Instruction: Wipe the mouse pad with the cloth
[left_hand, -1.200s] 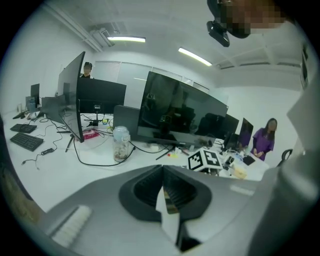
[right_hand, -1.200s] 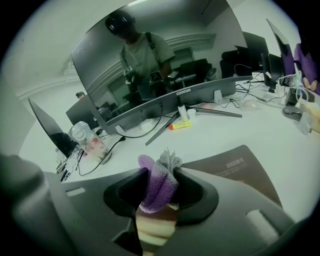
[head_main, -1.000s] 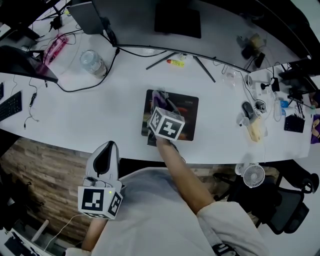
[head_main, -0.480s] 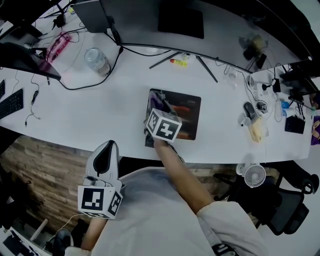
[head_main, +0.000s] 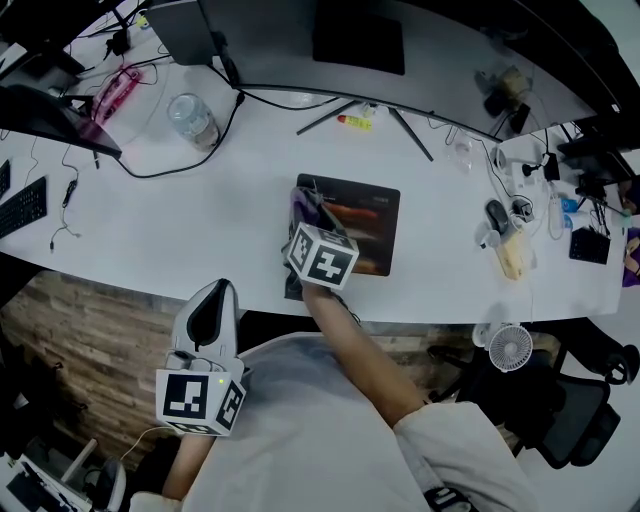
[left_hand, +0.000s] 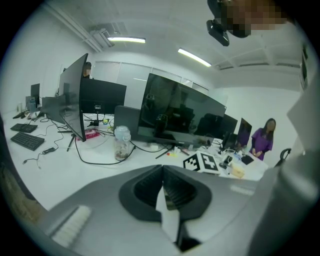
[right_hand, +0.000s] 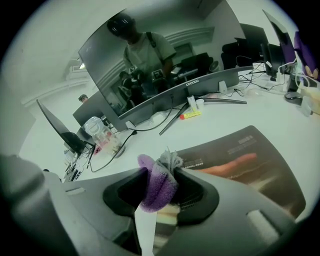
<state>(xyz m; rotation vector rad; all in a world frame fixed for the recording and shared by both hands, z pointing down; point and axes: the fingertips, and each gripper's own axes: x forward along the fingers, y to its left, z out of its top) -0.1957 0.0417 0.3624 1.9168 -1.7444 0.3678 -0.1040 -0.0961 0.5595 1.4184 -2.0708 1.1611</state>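
At the left edge of the pad (head_main: 365, 215), the cloth (right_hand: 152, 189) is clamped in the right gripper (right_hand: 161, 172); wiping is judged unfinished. The left gripper (left_hand: 162, 182) is held closed and empty.

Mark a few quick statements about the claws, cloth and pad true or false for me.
1. The right claw is shut on the cloth. True.
2. The left claw holds a cloth too. False: it is shut on nothing, held off the desk.
3. The pad lies on the desk in front of the monitor. True.
4. The bottle stands on the pad. False: it stands on the desk, well left of the pad.
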